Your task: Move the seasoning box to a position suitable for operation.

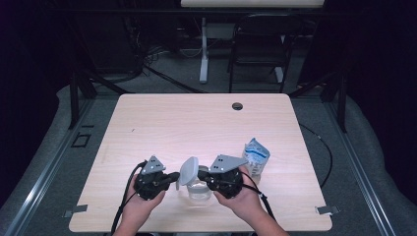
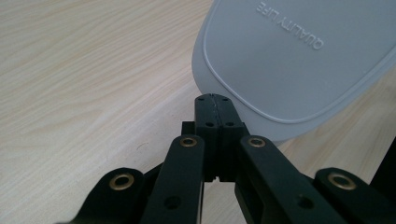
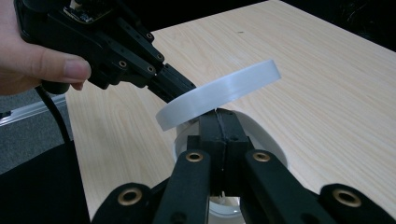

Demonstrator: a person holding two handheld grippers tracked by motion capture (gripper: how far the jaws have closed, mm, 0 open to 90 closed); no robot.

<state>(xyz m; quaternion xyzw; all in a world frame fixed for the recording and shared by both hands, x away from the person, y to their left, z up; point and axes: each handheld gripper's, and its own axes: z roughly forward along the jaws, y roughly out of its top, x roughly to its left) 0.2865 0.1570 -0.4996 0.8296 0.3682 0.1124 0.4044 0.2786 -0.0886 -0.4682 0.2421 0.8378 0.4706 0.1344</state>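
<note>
Lid (image 1: 188, 170) is off the tub (image 1: 199, 191) and tilted in the air, held at its edge by the left gripper (image 1: 176, 176). In the left gripper view the jaws are clamped together on the lid rim (image 2: 261, 70), lid underside facing the camera with embossed lettering. So the left gripper is grasping the lid.

Right gripper (image 1: 205, 177) sits on the clear tub near the front edge of the tabletop (image 1: 196, 118), just right of centre. In the right gripper view its jaws are pressed together over the tub's near wall (image 3: 261, 140); looks like it pinches the rim to steady the tub, but the contact itself is hidden behind the jaws, so a grip on the rim is a judgement. Jaws are clenched either way.

The lid (image 3: 219, 93) hangs slanted directly above the tub opening, low side toward the left gripper (image 3: 175, 86), not touching the tub as far as can be seen. A hand (image 3: 37, 60) holds the left gripper body.

Progress: lid and tub are separate, with the lid right over the mouth. Can't tell from this alone whether it is coming off or going on. If opening, the main step is done; left is setting the lid down on the tabletop. If closing, the lid needs levelling, lowering and pressing on. Tub contents not readable.

A blue-white packet (image 1: 256, 156) stands near the right edge, just beside the right hand (image 1: 243, 199), untouched. Left hand (image 1: 140, 204) is at the front edge.
</note>
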